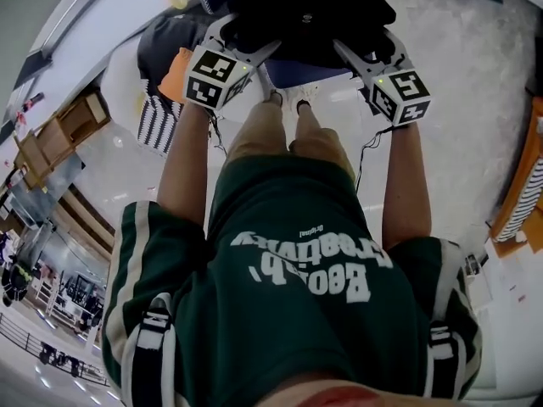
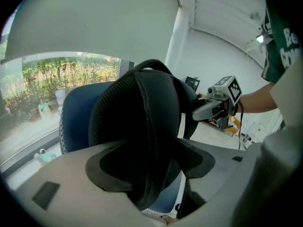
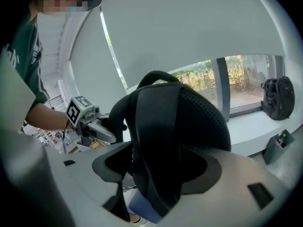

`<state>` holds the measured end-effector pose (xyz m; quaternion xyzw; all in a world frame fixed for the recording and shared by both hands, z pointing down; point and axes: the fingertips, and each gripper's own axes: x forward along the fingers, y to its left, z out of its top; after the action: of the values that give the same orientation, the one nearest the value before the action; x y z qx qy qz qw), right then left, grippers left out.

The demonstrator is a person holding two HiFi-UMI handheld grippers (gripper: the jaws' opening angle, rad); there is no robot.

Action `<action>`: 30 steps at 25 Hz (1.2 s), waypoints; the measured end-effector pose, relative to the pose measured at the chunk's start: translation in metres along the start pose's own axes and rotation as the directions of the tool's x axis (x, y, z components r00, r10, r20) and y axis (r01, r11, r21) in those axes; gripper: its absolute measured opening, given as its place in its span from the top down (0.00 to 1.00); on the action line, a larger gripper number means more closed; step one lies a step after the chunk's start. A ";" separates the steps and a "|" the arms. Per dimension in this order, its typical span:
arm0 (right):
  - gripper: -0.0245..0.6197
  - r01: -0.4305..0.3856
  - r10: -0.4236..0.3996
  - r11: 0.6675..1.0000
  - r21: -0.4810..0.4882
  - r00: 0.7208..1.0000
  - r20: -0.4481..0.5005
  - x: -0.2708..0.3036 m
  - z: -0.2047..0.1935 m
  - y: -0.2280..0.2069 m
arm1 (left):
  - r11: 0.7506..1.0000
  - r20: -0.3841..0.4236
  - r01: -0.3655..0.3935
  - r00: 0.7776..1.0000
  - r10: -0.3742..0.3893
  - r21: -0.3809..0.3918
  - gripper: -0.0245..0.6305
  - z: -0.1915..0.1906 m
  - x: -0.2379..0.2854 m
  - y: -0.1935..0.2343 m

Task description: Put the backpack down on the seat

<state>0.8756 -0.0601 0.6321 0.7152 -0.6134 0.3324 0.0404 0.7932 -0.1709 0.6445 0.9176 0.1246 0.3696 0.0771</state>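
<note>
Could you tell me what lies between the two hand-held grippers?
The black backpack, flanked by the left hand-held gripper and right hand-held gripper, as the head view shows.

Through the window [image 2: 57,86] we see green shrubs [image 2: 71,74] under a pale blind [image 2: 94,18]. On the sill [image 3: 251,126] we see a black bag [image 3: 277,98] standing upright against the glass, with a grey box [image 3: 276,148] just beside the sill's near edge. Looking down, we see a glossy white floor [image 1: 475,49], where a black-and-white striped item [image 1: 157,125] lies just beside an orange one [image 1: 176,76], with a wooden rack [image 1: 59,134] further left and an orange-edged stand [image 1: 524,185] at the right border.
</note>
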 end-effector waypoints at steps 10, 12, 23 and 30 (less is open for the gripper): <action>0.87 0.013 -0.013 0.992 -0.127 1.000 0.002 0.039 0.002 -0.006 | 0.996 0.069 0.053 0.996 -0.058 0.073 0.87 0.026 0.050 -0.003; 0.87 0.017 -0.015 0.988 -0.152 1.000 0.010 0.037 0.005 -0.004 | 0.996 0.076 0.037 0.996 -0.043 0.083 0.88 0.028 0.049 -0.004; 0.88 0.033 -0.009 0.982 -0.187 0.992 0.127 0.012 0.052 0.026 | 0.982 0.139 0.035 0.988 -0.062 0.187 0.89 0.063 0.020 -0.027; 0.88 0.033 0.007 0.979 -0.204 0.981 0.193 -0.015 0.091 0.070 | 0.980 0.196 0.026 0.978 -0.065 0.198 0.89 0.090 -0.022 -0.052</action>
<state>0.8513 -0.1070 0.5290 0.7400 -0.6409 0.1962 0.0568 0.8312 -0.1315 0.5537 0.9503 0.1727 0.2590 0.0078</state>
